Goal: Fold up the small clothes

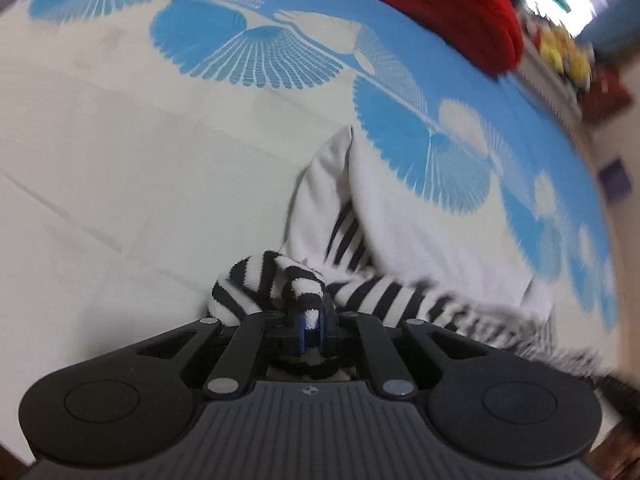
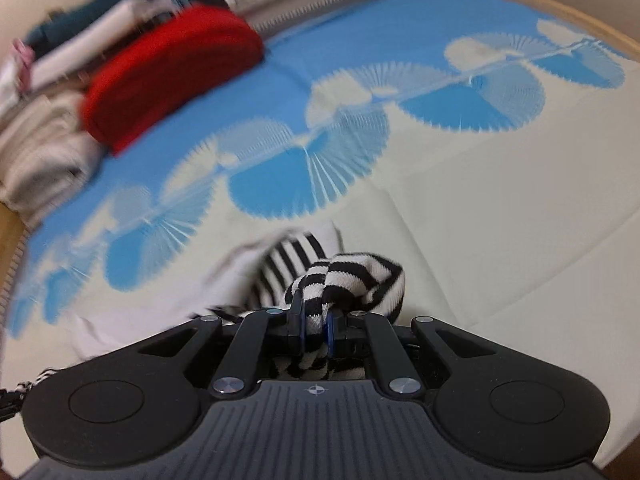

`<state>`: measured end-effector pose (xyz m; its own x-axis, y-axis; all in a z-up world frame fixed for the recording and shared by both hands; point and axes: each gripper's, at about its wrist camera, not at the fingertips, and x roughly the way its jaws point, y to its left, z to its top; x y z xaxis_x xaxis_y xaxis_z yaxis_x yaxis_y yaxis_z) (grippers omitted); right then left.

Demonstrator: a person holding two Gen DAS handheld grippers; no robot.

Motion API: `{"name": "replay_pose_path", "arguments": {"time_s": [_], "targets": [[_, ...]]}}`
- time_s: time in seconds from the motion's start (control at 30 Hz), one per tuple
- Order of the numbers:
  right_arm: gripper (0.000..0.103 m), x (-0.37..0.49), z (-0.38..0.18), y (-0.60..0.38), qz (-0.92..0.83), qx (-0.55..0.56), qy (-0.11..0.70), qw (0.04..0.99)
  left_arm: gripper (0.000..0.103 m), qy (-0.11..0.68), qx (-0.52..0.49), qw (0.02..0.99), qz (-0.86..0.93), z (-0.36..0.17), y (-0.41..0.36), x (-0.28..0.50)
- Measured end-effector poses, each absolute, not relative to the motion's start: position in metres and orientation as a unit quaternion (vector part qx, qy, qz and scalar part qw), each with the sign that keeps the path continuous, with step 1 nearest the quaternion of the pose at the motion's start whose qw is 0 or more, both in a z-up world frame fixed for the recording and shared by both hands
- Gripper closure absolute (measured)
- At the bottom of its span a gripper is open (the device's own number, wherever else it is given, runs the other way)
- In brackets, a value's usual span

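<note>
A small garment, white with black-and-white striped parts point(image 1: 360, 216), lies bunched on the blue and cream patterned cloth point(image 1: 120, 160). My left gripper point(image 1: 314, 320) is shut on a striped fold of it, close above the cloth. The same garment shows in the right wrist view point(image 2: 348, 280), where my right gripper point(image 2: 316, 320) is shut on another striped bunch of it. The white part trails away from both grippers. Both views are blurred by motion.
A folded red garment point(image 1: 440, 4) lies at the far edge of the cloth, also in the right wrist view point(image 2: 168, 72). Beside it is a stack of folded clothes point(image 2: 52, 128), cream, white and dark teal. The cloth's edge and wooden surface point(image 2: 560, 8) curve at the far right.
</note>
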<state>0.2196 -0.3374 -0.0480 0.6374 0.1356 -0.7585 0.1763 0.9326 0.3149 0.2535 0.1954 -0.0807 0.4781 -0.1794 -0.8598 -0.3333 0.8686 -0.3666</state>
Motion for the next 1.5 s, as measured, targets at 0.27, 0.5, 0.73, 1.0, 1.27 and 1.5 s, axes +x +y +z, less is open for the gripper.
{"name": "replay_pose_path", "arguments": {"time_s": [0.27, 0.5, 0.73, 1.0, 1.27, 1.5], "targets": [[0.093, 0.256, -0.07, -0.323, -0.037, 0.177, 0.455, 0.872, 0.091, 0.534, -0.253, 0.805, 0.061, -0.1, 0.199, 0.279], [0.084, 0.266, -0.075, -0.322, -0.042, 0.177, 0.468, 0.865, 0.064, 0.527, -0.26, 0.808, 0.049, -0.092, 0.206, 0.276], [0.079, 0.251, -0.064, -0.327, -0.053, 0.189, 0.448, 0.872, 0.043, 0.491, -0.254, 0.831, 0.06, -0.074, 0.213, 0.254], [0.056, 0.219, -0.037, -0.349, -0.101, 0.211, 0.383, 0.894, 0.043, 0.449, -0.192, 0.869, 0.079, -0.05, 0.209, 0.226], [0.056, 0.202, -0.024, -0.349, -0.06, 0.193, 0.388, 0.899, 0.043, 0.439, -0.128, 0.889, 0.013, -0.034, 0.17, 0.212], [0.056, 0.194, -0.023, -0.329, -0.005, 0.122, 0.42, 0.899, 0.043, 0.462, -0.088, 0.882, -0.003, -0.04, 0.146, 0.211]]}}
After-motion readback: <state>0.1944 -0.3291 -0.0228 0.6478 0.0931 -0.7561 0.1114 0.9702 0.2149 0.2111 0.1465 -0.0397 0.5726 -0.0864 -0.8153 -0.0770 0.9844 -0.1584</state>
